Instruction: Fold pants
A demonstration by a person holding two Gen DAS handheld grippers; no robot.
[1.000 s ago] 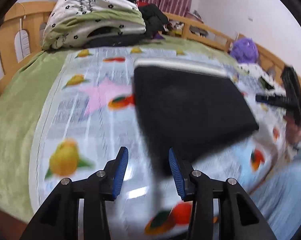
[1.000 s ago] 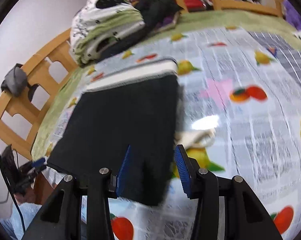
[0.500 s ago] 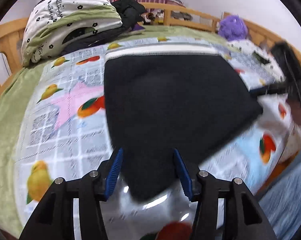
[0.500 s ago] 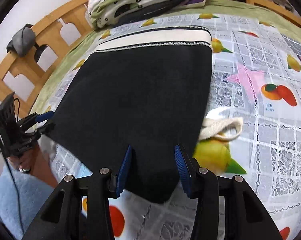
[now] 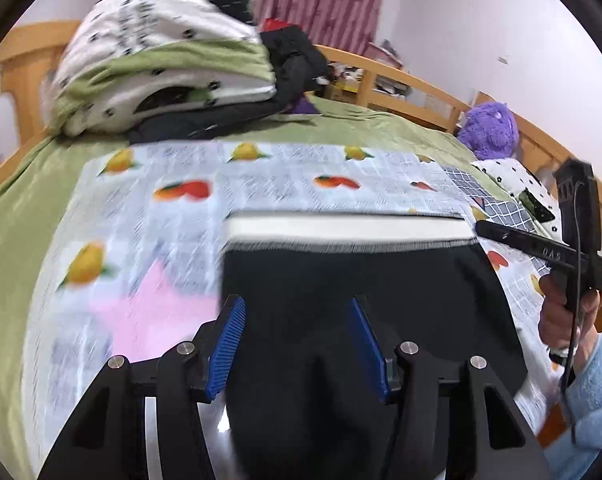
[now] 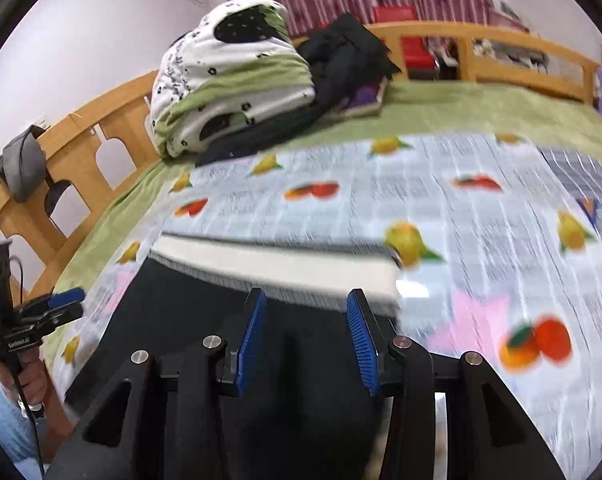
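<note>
Left gripper [image 5: 297,344] hangs low over the near edge of the pants [image 5: 361,288], its blue pads spread wide with dark cloth between them and nothing pinched. Right gripper [image 6: 307,340] is the same story: jaws apart, straddling the black fabric at its own near corner. The pants lie flat on the fruit-print sheet [image 5: 285,184] of the bed, running straight away from both grippers, the white waistband [image 5: 349,226] across the far end. So the long axis points forward and any fold looks set to carry the near hem toward that band, with each gripper about equally close to its own side. Hard to read: the near hem itself is hidden under the gripper bodies, motion blur smears the cloth edges, and whether the pads touch the fabric can't be told.
</note>
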